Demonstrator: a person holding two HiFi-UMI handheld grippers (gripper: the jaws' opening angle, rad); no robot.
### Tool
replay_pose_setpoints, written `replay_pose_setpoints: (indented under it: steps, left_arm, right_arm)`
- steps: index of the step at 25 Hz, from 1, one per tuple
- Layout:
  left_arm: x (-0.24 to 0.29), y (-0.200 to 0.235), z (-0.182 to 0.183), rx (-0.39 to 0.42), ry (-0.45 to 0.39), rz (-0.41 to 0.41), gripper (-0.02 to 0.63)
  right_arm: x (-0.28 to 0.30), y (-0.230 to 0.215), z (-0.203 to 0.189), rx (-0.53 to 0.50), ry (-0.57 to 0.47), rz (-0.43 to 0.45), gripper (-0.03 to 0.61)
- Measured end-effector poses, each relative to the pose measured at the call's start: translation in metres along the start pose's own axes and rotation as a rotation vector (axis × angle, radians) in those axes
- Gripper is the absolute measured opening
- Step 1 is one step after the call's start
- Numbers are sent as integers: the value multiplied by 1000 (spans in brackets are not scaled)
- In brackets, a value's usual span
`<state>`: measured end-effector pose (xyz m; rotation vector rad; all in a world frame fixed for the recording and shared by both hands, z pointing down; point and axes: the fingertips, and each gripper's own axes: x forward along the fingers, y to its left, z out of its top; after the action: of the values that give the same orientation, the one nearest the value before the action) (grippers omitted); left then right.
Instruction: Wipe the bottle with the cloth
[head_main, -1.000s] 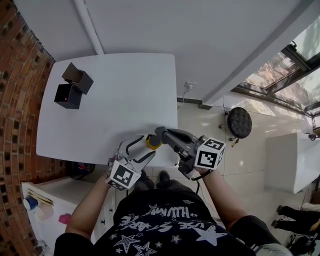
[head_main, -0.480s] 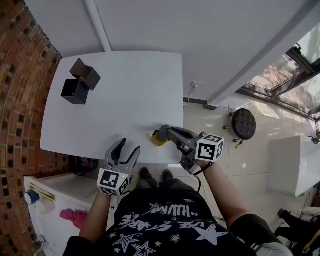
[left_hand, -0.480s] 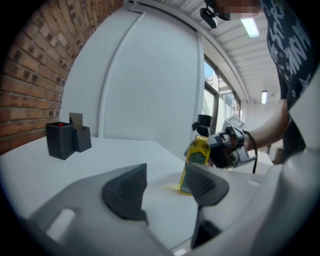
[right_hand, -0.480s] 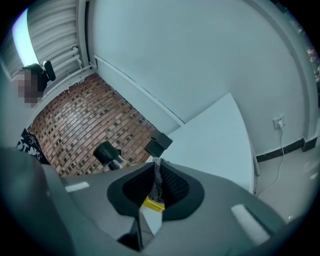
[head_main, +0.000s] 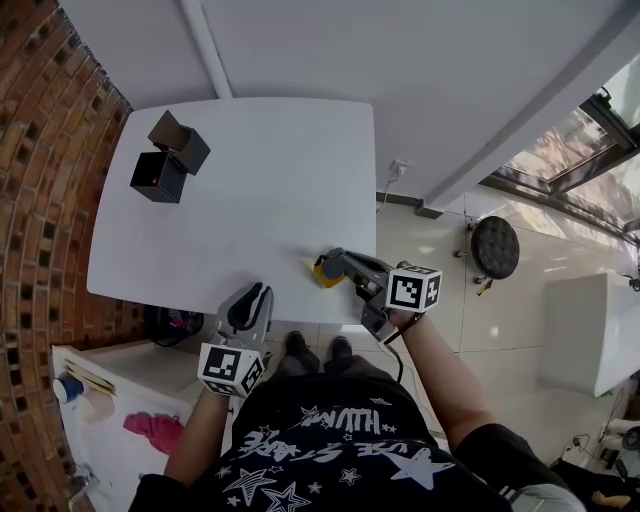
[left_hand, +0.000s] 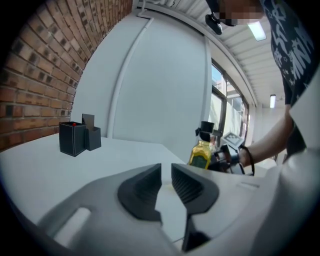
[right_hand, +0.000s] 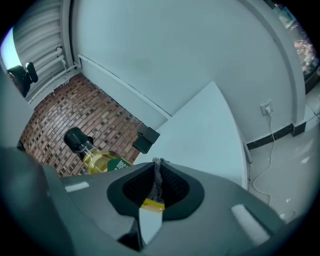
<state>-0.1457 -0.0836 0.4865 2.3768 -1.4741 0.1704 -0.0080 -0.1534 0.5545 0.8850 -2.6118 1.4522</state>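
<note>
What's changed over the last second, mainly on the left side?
The left gripper left the bottle and drew back toward the person. Its jaws have just been closing and are now nearly together, with nothing between them. Unchanged: the right gripper is shut on the cloth beside the bottle near the table edge, and the black boxes are in place.
</note>
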Motion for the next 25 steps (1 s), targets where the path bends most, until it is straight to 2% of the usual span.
replay_pose_setpoints:
  steps: [4,10,17,19,21,25]
  left_arm:
    - [2,2,-2,-5,-16,-1,59]
    - [5,9,2,30,-37,33,5]
    - [6,14,0,59,-19,81,5]
    - [8,20,0,64,-8,120,5]
    - [10,25,5,67,-10,152,5]
    - [14,26,25,99,-46,172,5]
  right_arm:
    - [5,-12,-10,-9,44,-53,37]
    - [7,-18,-16,-52,84,-107,37]
    - [-3,-19,-9,-68,48,-133,37]
    - [-10,-17,1,-113,24,-156,37]
    - [-18,-5,17,-200,-13,-177,37]
    - [-40,33,54,-362,-119,-191,37]
